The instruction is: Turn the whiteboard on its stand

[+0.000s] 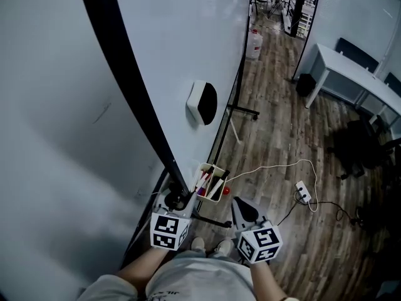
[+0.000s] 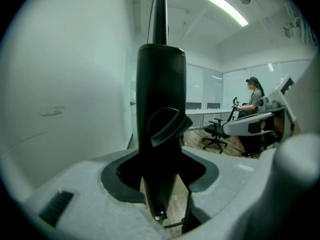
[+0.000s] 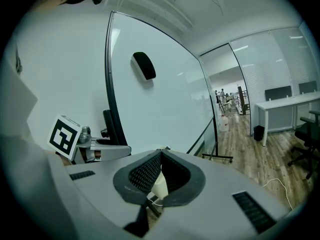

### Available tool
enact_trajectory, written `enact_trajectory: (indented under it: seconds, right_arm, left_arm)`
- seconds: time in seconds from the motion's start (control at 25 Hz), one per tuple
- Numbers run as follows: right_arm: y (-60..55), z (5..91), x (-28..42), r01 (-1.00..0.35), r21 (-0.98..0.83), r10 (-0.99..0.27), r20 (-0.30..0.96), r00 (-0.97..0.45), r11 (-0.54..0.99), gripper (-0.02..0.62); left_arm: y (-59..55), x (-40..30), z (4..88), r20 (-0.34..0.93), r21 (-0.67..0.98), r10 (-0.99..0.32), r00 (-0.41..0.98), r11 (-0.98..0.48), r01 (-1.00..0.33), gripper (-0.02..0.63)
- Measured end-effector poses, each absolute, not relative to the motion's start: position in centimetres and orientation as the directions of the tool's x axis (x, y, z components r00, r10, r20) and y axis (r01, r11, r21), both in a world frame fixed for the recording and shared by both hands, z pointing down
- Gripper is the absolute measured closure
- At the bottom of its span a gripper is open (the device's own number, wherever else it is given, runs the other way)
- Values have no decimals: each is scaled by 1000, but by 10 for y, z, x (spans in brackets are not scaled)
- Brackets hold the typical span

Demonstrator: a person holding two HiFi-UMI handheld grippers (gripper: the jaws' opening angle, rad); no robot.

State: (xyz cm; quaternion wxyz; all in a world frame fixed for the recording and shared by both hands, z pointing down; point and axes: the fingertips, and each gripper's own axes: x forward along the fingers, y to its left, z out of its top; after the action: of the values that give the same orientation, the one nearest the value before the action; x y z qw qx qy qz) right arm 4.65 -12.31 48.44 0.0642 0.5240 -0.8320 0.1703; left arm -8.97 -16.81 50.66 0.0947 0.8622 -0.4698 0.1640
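The whiteboard point(image 1: 182, 36) stands upright on its stand, with a black side frame point(image 1: 125, 74) running down to my left gripper point(image 1: 177, 200). A black-and-white eraser point(image 1: 202, 103) sticks to the board's face. In the left gripper view the black upright point(image 2: 160, 109), with a small lever knob on it, fills the gap between the jaws of my left gripper point(image 2: 160, 184), which are shut on it. My right gripper point(image 1: 238, 202) hangs to the right, off the board, shut and empty. The right gripper view shows its pads point(image 3: 150, 171) meeting, with the whiteboard point(image 3: 165, 99) ahead.
A small tray of markers point(image 1: 212, 182) hangs at the board's lower edge, with a red ball point(image 1: 226, 191) beside it. A white cable and power strip point(image 1: 303, 192) lie on the wood floor. A white desk point(image 1: 357, 74) and dark office chair point(image 1: 357, 146) stand right. A person point(image 2: 252, 99) sits far off.
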Motion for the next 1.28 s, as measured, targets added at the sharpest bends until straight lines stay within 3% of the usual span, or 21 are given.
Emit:
enact_trajectory:
  seconds: [1.28]
  right_arm:
    - [-118,480,34,-871,-217,-824,286,-489,442,589]
  left_arm:
    - [-135,-106,499,379,31,-808,451,-476,-879,390]
